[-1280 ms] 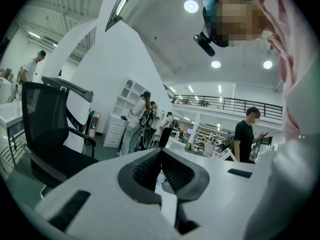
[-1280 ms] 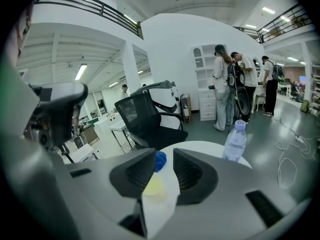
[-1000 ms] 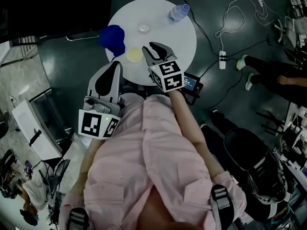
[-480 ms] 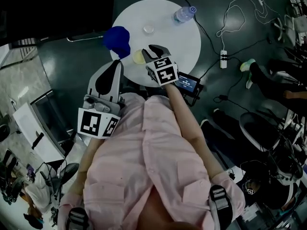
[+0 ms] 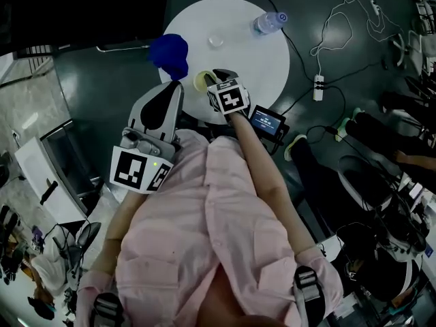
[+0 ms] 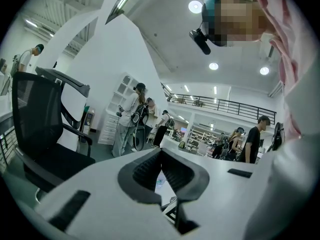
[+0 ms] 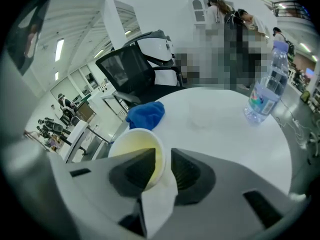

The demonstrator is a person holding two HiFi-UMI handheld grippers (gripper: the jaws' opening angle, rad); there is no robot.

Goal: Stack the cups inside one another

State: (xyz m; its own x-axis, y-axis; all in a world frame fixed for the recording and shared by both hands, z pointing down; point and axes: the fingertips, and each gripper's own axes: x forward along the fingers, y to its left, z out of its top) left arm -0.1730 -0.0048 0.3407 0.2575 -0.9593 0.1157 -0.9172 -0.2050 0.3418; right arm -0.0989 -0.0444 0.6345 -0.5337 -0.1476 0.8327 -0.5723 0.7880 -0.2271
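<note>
A cream paper cup (image 7: 134, 153) (image 5: 201, 80) stands at the near edge of the round white table (image 5: 238, 60). My right gripper (image 7: 162, 156) (image 5: 214, 78) is shut on its wall, one jaw inside the rim and one outside. A small clear cup (image 5: 216, 41) (image 7: 199, 118) stands apart near the table's middle. My left gripper (image 5: 168, 95) (image 6: 161, 156) is held off the table by the person's chest, tilted upward into the room, shut with nothing between its jaws.
A blue cloth (image 5: 170, 54) (image 7: 145, 115) hangs over the table's left edge. A water bottle (image 5: 269, 22) (image 7: 265, 91) stands at the far right. A small screen device (image 5: 266, 122) sits below the table, cables and a power strip (image 5: 317, 84) on the floor. An office chair (image 6: 40, 129) is at left.
My right gripper has gone from open beside the paper cup to shut on its rim. The left gripper has hardly moved.
</note>
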